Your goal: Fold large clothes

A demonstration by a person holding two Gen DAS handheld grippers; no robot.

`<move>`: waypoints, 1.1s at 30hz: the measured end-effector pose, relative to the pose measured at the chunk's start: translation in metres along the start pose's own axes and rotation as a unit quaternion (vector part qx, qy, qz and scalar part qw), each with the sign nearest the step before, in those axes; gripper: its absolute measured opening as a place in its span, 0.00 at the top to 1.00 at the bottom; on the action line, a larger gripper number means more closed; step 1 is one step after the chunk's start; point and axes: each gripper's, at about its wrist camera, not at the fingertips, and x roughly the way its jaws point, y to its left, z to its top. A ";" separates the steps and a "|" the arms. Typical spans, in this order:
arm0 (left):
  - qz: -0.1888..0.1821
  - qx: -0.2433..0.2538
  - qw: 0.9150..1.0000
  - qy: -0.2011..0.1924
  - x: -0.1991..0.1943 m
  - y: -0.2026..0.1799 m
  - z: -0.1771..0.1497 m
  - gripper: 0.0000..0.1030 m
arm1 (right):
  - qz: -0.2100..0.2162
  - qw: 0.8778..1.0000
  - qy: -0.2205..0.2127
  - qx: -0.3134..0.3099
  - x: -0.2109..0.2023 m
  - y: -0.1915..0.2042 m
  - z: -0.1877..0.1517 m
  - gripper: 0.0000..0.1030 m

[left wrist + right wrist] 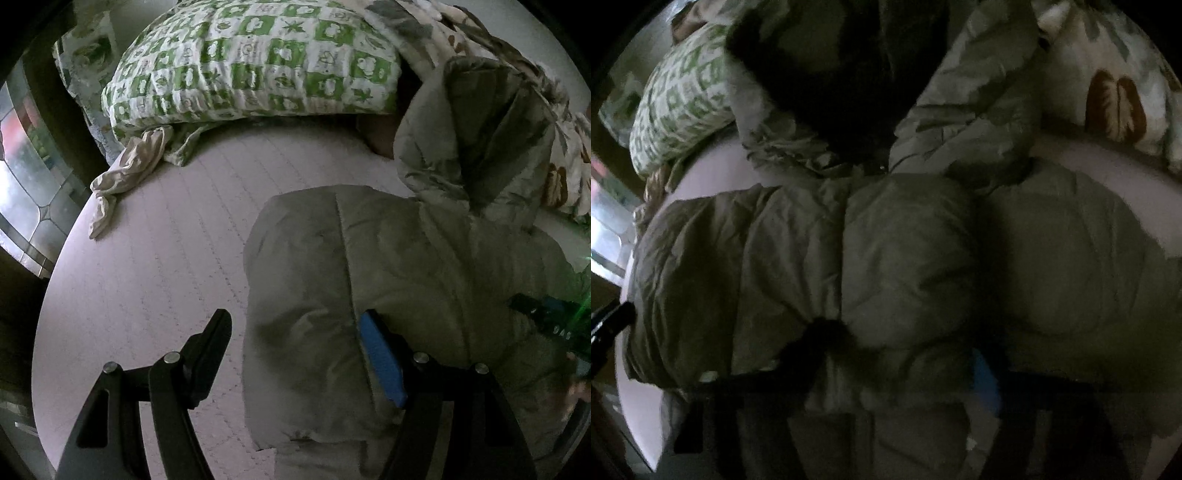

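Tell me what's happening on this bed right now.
A person holding two grippers is folding a puffy olive jacket on the bed. The left gripper straddles the jacket's left edge, jaws apart. The right gripper has padded fabric bunched between its fingers. A green-checked pillow lies beyond.

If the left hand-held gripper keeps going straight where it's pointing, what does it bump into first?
Probably the puffy grey-green coat. The left hand-held gripper already straddles the coat's edge on the bed, though depth is hard to judge.

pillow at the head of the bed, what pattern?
Green and white checks with small leaf and flower motifs on the pillow; clearest in the left wrist view.
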 end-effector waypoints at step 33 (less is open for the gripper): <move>0.048 0.064 0.997 -0.010 0.019 -0.059 -0.019 0.27 | -0.117 0.990 -0.038 0.063 -0.044 -0.117 -0.043 0.22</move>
